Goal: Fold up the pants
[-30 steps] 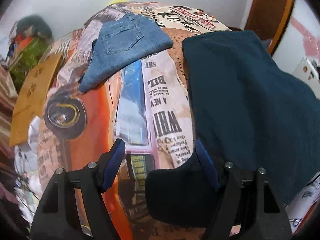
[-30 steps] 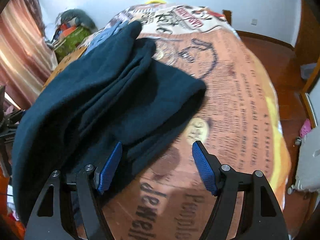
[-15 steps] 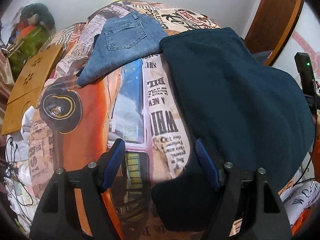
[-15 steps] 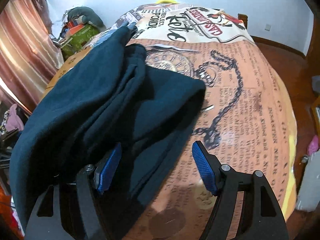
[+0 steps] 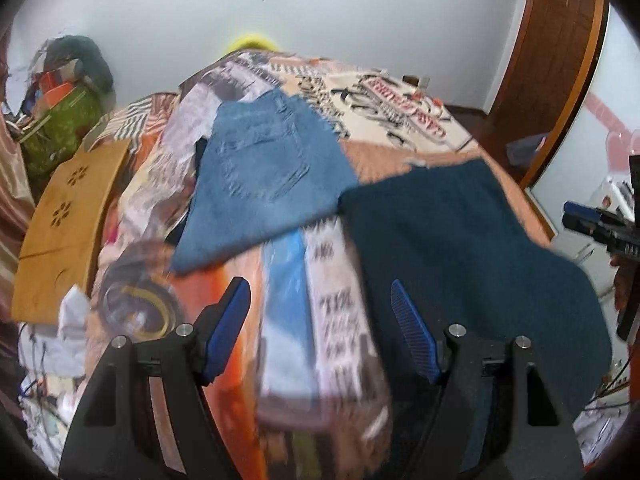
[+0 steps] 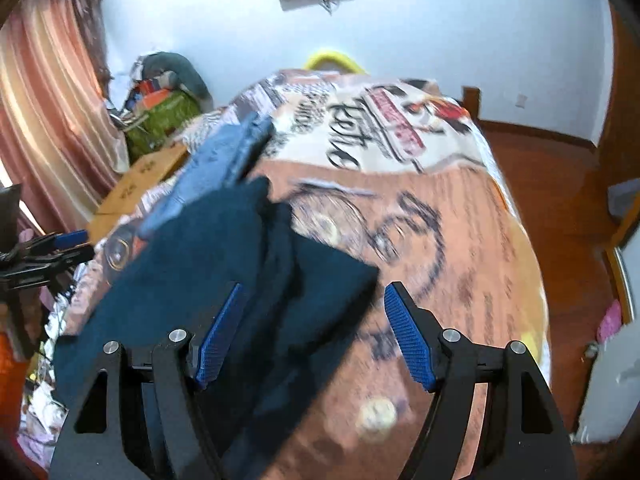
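Lying on the near part of the bed, the dark teal pants (image 5: pixel 472 248) sit doubled over in a thick slab, one layer stacked on another with a fold ridge showing in the right wrist view (image 6: pixel 224 280). That compact shape suggests the folding is largely done. Neither tool holds the cloth. The left gripper (image 5: pixel 320 332) stands with its blue pads apart above the bedspread just left of the pants, nothing between them. The right gripper (image 6: pixel 308 336) is likewise spread wide over the pants' right-hand corner, its pads not pressing on the fabric. Both seem to hang clear so the fold can settle undisturbed.

Just beyond, a folded pair of blue jeans (image 5: pixel 264 176) lies back pocket up, its edge meeting the far corner of the pants; it looks like a finished piece set aside. The printed bedspread (image 6: pixel 460 240) carries newspaper-style lettering, but motion blur leaves it unreadable here. A wooden board (image 5: pixel 68 216) with flower cut-outs rests at the left.
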Motion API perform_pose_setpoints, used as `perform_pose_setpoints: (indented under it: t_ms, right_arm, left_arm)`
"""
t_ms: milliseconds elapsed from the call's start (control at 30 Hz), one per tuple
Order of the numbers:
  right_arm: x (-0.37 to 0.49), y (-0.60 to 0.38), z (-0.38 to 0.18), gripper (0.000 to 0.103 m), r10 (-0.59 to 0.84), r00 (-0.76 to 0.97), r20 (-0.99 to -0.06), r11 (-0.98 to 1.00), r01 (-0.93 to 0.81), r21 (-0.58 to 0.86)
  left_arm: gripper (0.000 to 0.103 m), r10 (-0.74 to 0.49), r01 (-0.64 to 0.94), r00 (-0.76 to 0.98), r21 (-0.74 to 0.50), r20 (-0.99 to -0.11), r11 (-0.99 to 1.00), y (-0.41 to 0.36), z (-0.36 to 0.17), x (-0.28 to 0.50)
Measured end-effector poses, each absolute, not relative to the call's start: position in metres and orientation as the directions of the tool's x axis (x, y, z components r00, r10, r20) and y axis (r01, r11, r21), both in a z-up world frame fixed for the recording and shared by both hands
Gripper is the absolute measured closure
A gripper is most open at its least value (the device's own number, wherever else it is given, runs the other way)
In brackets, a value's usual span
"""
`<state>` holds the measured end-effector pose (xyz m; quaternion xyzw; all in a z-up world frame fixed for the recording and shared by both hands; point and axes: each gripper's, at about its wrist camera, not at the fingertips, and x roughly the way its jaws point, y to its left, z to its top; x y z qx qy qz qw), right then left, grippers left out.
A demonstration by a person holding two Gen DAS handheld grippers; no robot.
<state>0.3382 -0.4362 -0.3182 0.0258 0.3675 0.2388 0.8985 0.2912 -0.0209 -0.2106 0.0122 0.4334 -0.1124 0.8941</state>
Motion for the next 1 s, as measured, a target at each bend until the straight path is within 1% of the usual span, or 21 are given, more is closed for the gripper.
perform_pose_setpoints:
  t_ms: [133,300,400,533,600,733,800,833,867,900,933,1000]
  right_arm:
    - [0.358,-0.409,-0.320,0.034,0.495,0.583,-0.644,0.853,-0.466,0.233]
    - [0.388,-0.385,-0.341,0.034,0.527,0.513,-0.678,0.829,-0.488,0.275]
    - [0.402,-0.377,-0.352,0.034,0.532,0.474,-0.702,0.820,-0.496,0.286]
    - [0.411,-0.374,-0.359,0.035,0.577,0.424,-0.698,0.788,-0.513,0.340]
    - [0.412,-0.372,-0.363,0.045,0.600,0.393,-0.697,0.768,-0.526,0.364]
    - [0.411,-0.371,-0.366,0.051,0.617,0.376,-0.691,0.754,-0.534,0.382]
    - [0.409,-0.373,-0.365,0.061,0.626,0.380,-0.681,0.750,-0.530,0.395]
    - [0.408,-0.375,-0.363,0.064,0.629,0.386,-0.674,0.750,-0.528,0.398]
    - [0.404,-0.375,-0.360,0.070,0.628,0.402,-0.666,0.753,-0.531,0.389]
    - [0.402,-0.375,-0.356,0.075,0.624,0.412,-0.663,0.754,-0.539,0.375]
    - [0.399,-0.374,-0.352,0.076,0.620,0.426,-0.659,0.756,-0.549,0.356]
    - [0.391,-0.371,-0.341,0.079,0.611,0.460,-0.644,0.759,-0.571,0.312]
  left_arm:
    - [0.030,-0.203,0.230,0.593,-0.077,-0.779,0.970,-0.038,-0.215,0.325]
    - [0.030,-0.231,0.255,0.534,-0.105,-0.814,0.961,-0.055,-0.238,0.362]
    - [0.030,-0.244,0.271,0.486,-0.120,-0.839,0.955,-0.062,-0.255,0.377]
    - [0.030,-0.275,0.289,0.445,-0.154,-0.852,0.945,-0.067,-0.272,0.388]
    - [0.030,-0.305,0.290,0.431,-0.190,-0.849,0.938,-0.067,-0.278,0.392]
    - [0.030,-0.347,0.275,0.413,-0.248,-0.842,0.929,-0.064,-0.283,0.397]
    - [0.031,-0.357,0.270,0.408,-0.263,-0.841,0.926,-0.063,-0.283,0.399]
    - [0.033,-0.355,0.272,0.408,-0.259,-0.841,0.927,-0.063,-0.282,0.398]
    - [0.035,-0.354,0.278,0.411,-0.254,-0.840,0.926,-0.065,-0.279,0.397]
    - [0.046,-0.358,0.289,0.413,-0.252,-0.837,0.924,-0.066,-0.277,0.396]
    - [0.056,-0.370,0.308,0.414,-0.254,-0.831,0.917,-0.069,-0.272,0.394]
    - [0.057,-0.337,0.321,0.444,-0.204,-0.830,0.925,-0.076,-0.263,0.389]
